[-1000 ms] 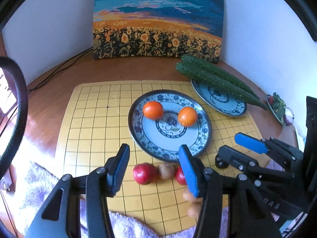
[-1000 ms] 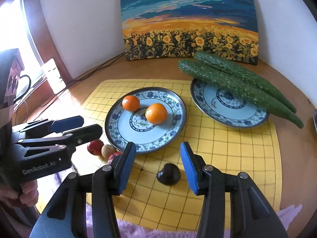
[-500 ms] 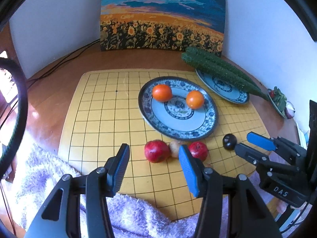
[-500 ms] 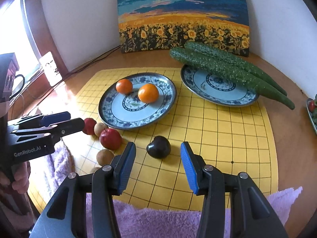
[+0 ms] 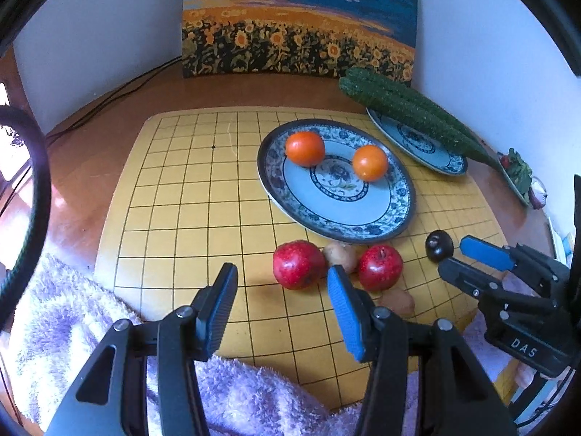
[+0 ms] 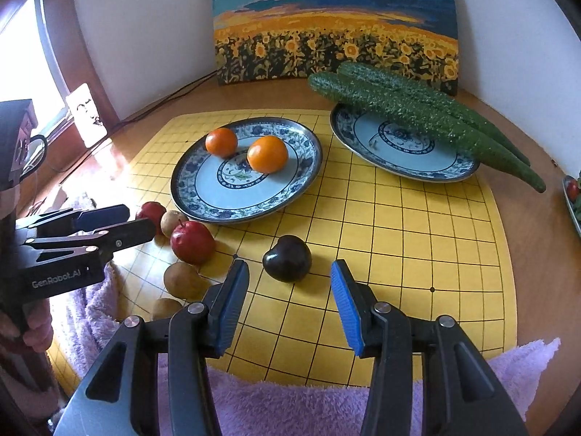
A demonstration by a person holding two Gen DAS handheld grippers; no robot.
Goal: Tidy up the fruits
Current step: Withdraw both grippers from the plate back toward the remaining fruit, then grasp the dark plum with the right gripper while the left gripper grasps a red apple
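Note:
My left gripper (image 5: 281,272) is open and hangs over the board's near edge. A red apple (image 5: 298,264) lies just beyond its tips, untouched. A second red apple (image 5: 380,267) and two brown fruits (image 5: 341,254) lie beside it. My right gripper (image 6: 290,272) is open too, with a dark plum (image 6: 287,258) just ahead of its tips and clear of both pads. Two oranges (image 6: 267,154) rest on the blue-patterned plate (image 6: 247,214). In the left wrist view the right gripper (image 5: 472,258) is beside the plum (image 5: 439,245).
A second patterned plate (image 6: 399,170) at the back right carries two cucumbers (image 6: 417,112). Everything stands on a yellow grid board (image 6: 417,254). A purple towel (image 6: 290,399) lies along its near edge. A sunflower painting (image 6: 334,25) leans on the wall; cables run at the back left.
Both grippers have drawn back toward the board's near edge, so more towel shows. The plum, earlier between the right gripper's tips, now lies just ahead of them. Neither gripper's opening has changed.

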